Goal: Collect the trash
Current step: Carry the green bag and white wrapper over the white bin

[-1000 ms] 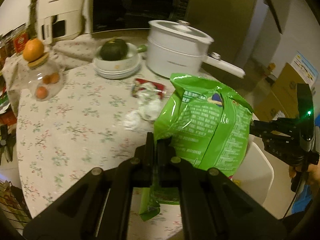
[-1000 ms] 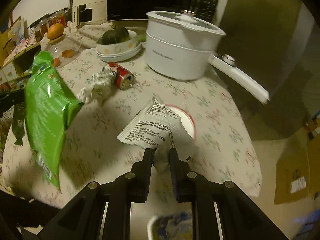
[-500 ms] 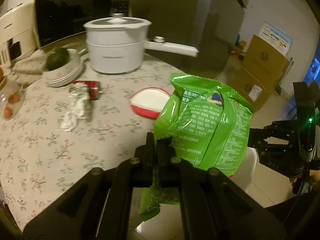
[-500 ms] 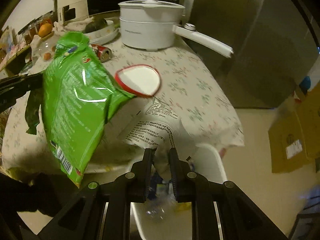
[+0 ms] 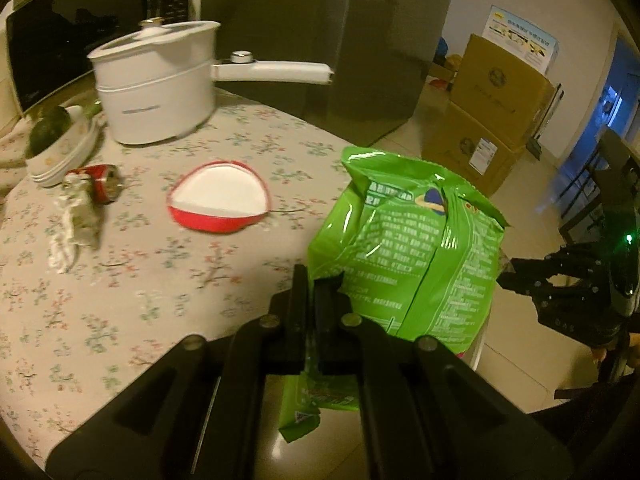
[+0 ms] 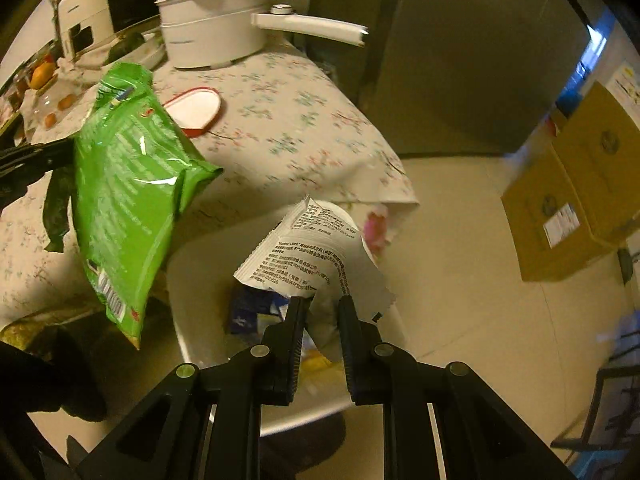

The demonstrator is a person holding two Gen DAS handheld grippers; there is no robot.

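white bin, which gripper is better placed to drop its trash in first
Right. The right gripper holds the white wrapper directly over the white bin. The left gripper holds its green bag nearer the table edge.

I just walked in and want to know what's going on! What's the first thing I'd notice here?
The big shiny green bag, pinched by the left gripper just past the table's edge. Next, the white printed wrapper in the right gripper, hanging over a white bin with rubbish in it. Behind, a red-rimmed bowl sits on the flowery tablecloth.
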